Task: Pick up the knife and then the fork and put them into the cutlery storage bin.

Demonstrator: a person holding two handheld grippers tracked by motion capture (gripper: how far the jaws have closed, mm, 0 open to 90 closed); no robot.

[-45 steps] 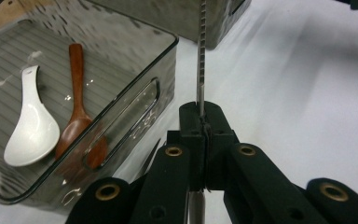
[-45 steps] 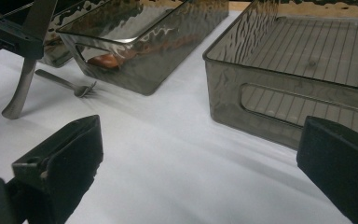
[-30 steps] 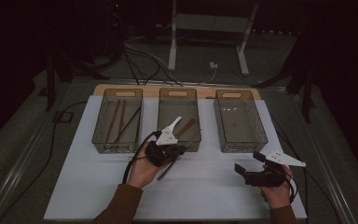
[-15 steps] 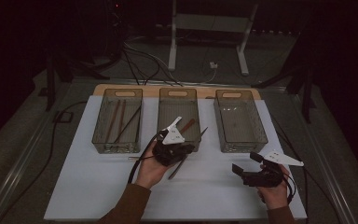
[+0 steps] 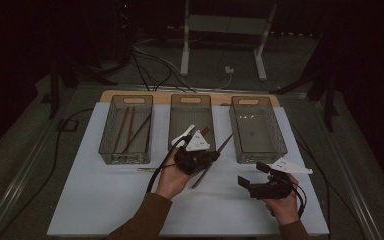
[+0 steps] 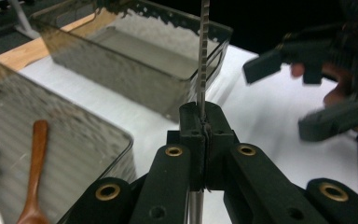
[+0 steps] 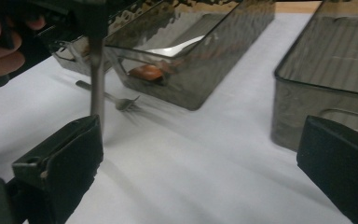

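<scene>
The left gripper (image 5: 200, 159), jaws clamped on a serrated knife (image 6: 203, 51), has lifted toward the right bin (image 5: 258, 130); keep it level while the right gripper (image 5: 260, 186) waits open.

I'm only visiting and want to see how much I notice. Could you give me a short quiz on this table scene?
1. True or false: the left claw is shut on a serrated knife.
2. Where does the fork lie? A: inside a bin. B: on the white mat. C: in a claw.
3. In a few words, how do the jaws of the right claw stand, and is anything between them?

Key:
1. True.
2. B.
3. Wide open, with nothing between them.
</scene>
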